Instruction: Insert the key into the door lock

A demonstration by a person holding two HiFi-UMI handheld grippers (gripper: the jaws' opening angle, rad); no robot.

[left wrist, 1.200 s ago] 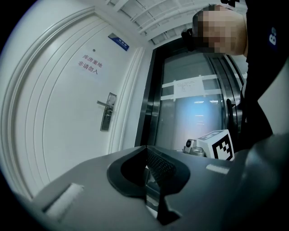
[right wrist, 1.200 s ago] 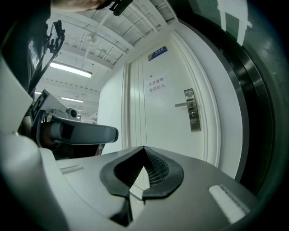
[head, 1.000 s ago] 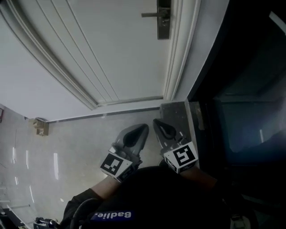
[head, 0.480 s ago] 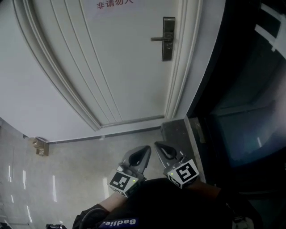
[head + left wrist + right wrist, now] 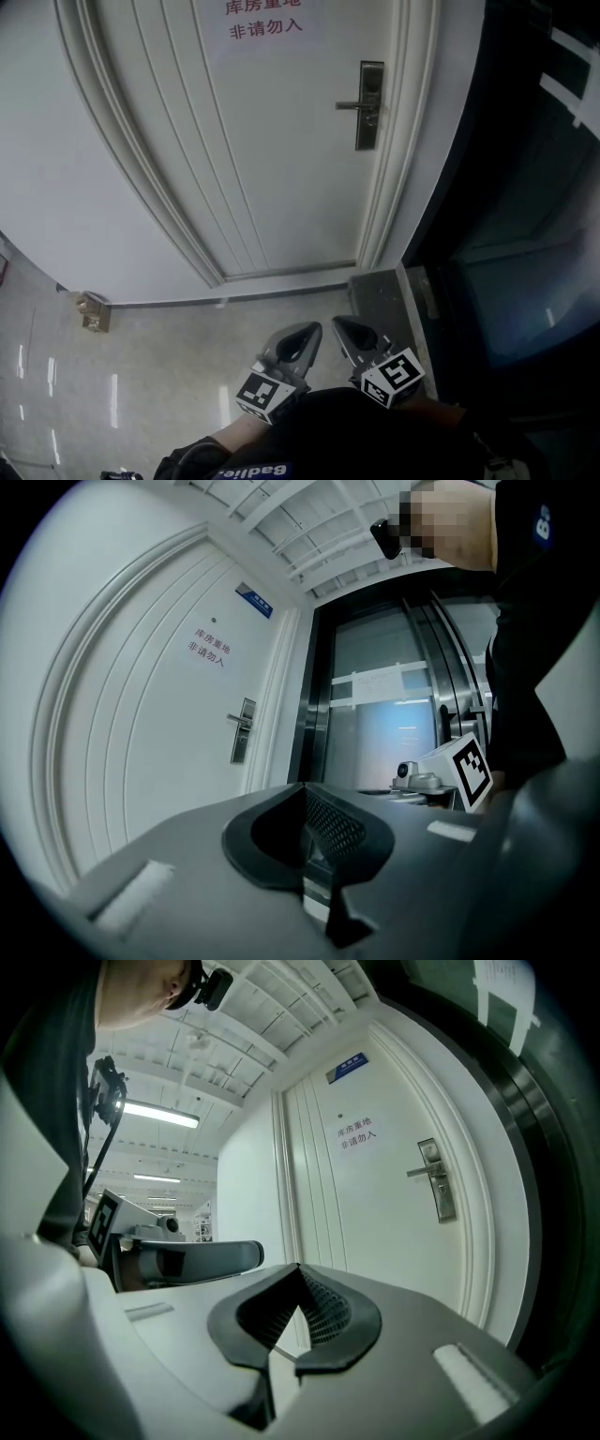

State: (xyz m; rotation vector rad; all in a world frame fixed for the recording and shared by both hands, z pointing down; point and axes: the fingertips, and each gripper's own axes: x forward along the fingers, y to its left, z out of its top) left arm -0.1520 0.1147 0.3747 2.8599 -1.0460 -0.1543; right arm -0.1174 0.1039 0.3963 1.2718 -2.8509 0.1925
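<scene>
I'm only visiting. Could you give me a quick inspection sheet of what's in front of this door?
Surface: glossy pale floor, dark slab by the doorway.
Job's things: closed white door; lock plate with handle; no key seen.
Clutter: small box on the floor.
Grippers: left gripper and right gripper shut, side by side, well short of the door.
Cables: dark cord beside the person.
Surroundings: dark glass panel right of the door.

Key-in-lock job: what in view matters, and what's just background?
Job:
- door lock with lever handle
- white door
- left gripper and right gripper, both shut
- key: none visible

Lying about:
- red-lettered door sign
- small brown box
- grey floor slab
- dark glass panel
</scene>
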